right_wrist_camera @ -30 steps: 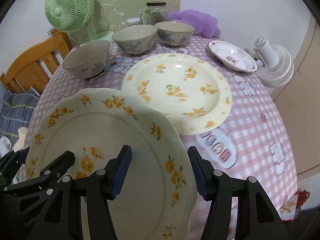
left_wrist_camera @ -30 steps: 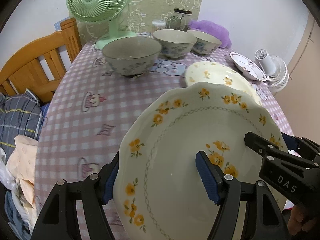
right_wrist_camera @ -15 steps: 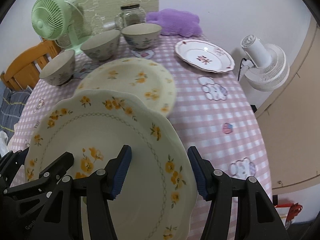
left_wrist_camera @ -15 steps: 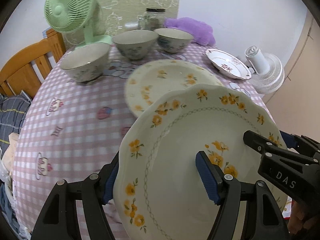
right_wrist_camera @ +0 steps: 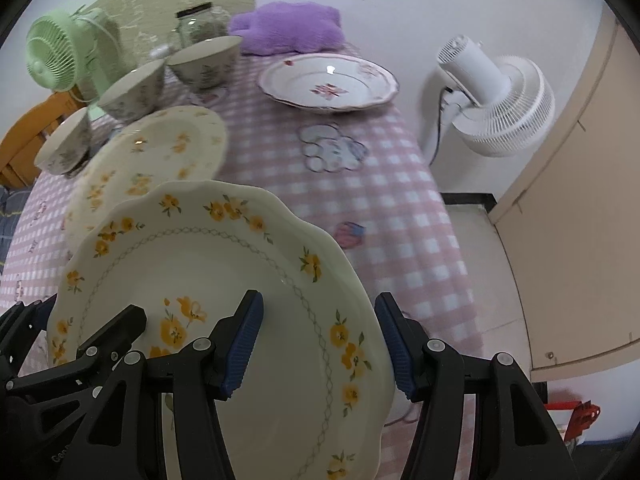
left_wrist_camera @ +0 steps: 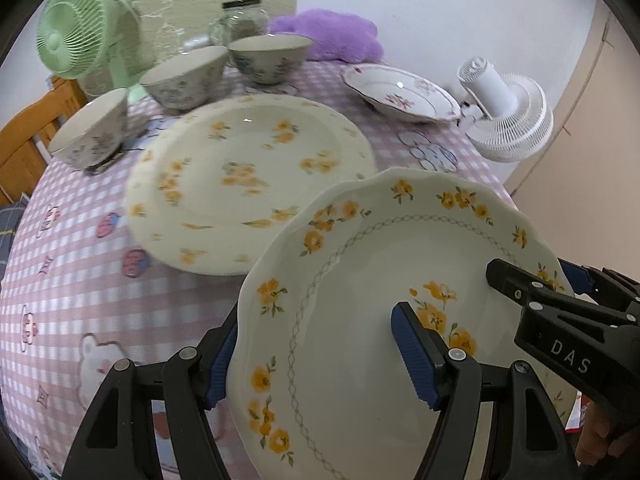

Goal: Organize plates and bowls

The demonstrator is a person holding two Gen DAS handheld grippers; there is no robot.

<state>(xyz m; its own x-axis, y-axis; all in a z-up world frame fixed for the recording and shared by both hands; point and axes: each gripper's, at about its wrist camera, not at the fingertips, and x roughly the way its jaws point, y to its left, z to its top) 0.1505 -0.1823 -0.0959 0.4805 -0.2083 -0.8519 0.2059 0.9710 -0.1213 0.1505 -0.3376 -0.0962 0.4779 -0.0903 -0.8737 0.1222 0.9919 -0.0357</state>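
Both grippers hold one scalloped cream plate with yellow flowers (left_wrist_camera: 380, 280) (right_wrist_camera: 224, 272) above the table's near edge. My left gripper (left_wrist_camera: 320, 356) is shut on its left rim and my right gripper (right_wrist_camera: 320, 344) on its right rim. Beyond it a larger yellow-flowered plate (left_wrist_camera: 248, 176) (right_wrist_camera: 152, 156) lies flat on the pink checked tablecloth (left_wrist_camera: 80, 280). A pink-flowered plate (left_wrist_camera: 400, 92) (right_wrist_camera: 328, 84) lies at the far right. Three patterned bowls (left_wrist_camera: 184, 76) (right_wrist_camera: 136, 88) stand in a row at the far left.
A green fan (left_wrist_camera: 76, 44), a glass jar (left_wrist_camera: 244, 20) and a purple plush (left_wrist_camera: 332, 36) stand at the table's back. A white fan (right_wrist_camera: 504, 104) stands on the floor off the right edge. A wooden chair (left_wrist_camera: 24, 136) is at the left.
Both grippers have swung to the right with the plate held between them. The large flowered plate and the pink-flowered plate now sit nearer the middle of the views.
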